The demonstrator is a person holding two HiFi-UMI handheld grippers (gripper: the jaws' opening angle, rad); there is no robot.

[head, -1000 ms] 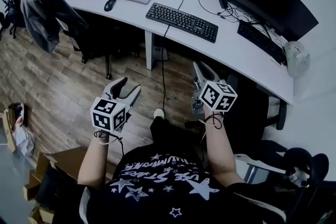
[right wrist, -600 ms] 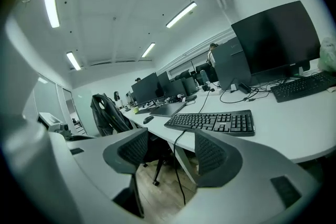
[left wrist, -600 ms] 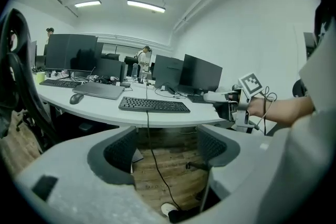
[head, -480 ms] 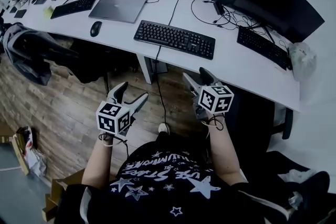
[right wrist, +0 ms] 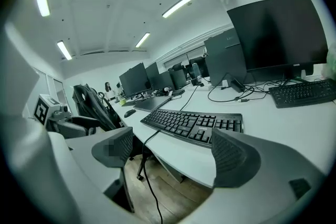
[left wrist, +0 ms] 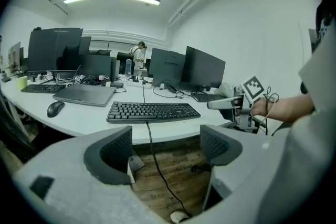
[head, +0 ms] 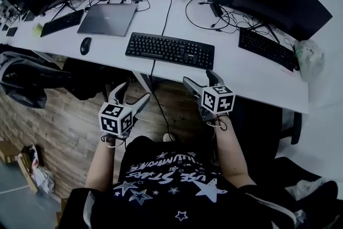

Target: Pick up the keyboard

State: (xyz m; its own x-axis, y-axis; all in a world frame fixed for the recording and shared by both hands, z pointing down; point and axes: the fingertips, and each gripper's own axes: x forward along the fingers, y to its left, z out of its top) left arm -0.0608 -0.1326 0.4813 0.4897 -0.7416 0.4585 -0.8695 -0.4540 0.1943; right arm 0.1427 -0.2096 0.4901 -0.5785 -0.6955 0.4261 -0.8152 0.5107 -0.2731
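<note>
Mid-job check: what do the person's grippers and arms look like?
The left gripper and the right gripper have light grey bodies, each with two jaws lined by dark ribbed pads. Each carries a white cube with black square markers, and a cord loops at the wrist. Their jaws have just been opening, with nothing between them. The T-shirt is black, short-sleeved, printed with white stars and lettering.

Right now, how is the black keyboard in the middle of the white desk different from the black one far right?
The middle black keyboard lies almost level across the head view; the right black keyboard slants down toward the desk's end. The middle black keyboard's cable hangs over the front edge to the floor; no such cable shows from the right black keyboard. Both are black, flat on the white desk.
</note>
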